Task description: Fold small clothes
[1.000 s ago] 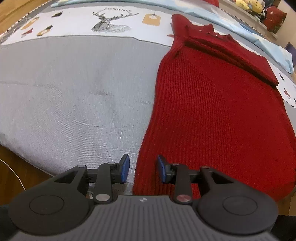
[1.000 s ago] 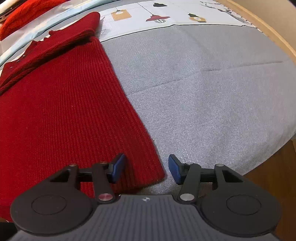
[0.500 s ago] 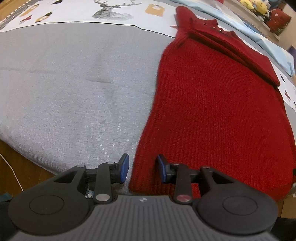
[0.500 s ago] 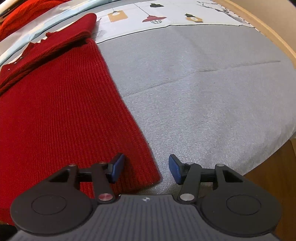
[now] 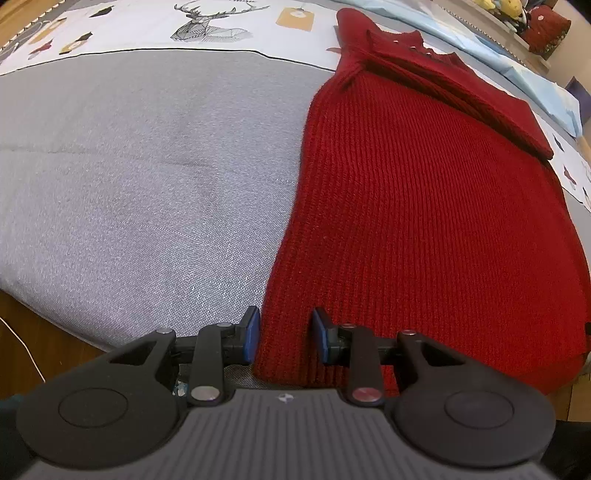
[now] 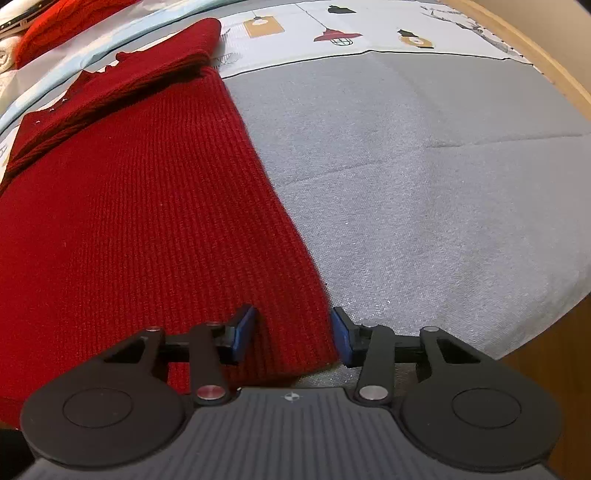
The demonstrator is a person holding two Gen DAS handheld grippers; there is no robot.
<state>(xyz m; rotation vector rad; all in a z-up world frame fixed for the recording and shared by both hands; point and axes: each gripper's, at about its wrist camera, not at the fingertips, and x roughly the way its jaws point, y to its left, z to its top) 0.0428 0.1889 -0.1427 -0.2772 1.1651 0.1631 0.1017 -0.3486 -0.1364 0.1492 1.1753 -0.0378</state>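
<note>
Here the red ribbed-knit garment [image 5: 424, 206] lies flat on a grey woven cover [image 5: 140, 192], filling the right half of the left wrist view and the left half of the right wrist view [image 6: 140, 206]. Its knit runs in fine lengthwise ribs, and a sleeve is folded across its top end toward the upper part of each frame.

At the bottom centre of the left view, the left gripper [image 5: 284, 334] has the garment's near left corner between its blue pads; whether they press the knit cannot be told.

At the bottom centre of the right view, the right gripper [image 6: 293, 332] straddles the near right corner, its jaws closing, with a gap visible beside the left pad.

Beyond the grey cover [image 6: 424, 206], along the top, runs a white printed sheet [image 5: 155, 29] with a line-drawn stag's head, tan tags and, in the right view, a red lamp; no writing is legible. Wood [image 6: 546, 376] shows at the lower corners.
</note>
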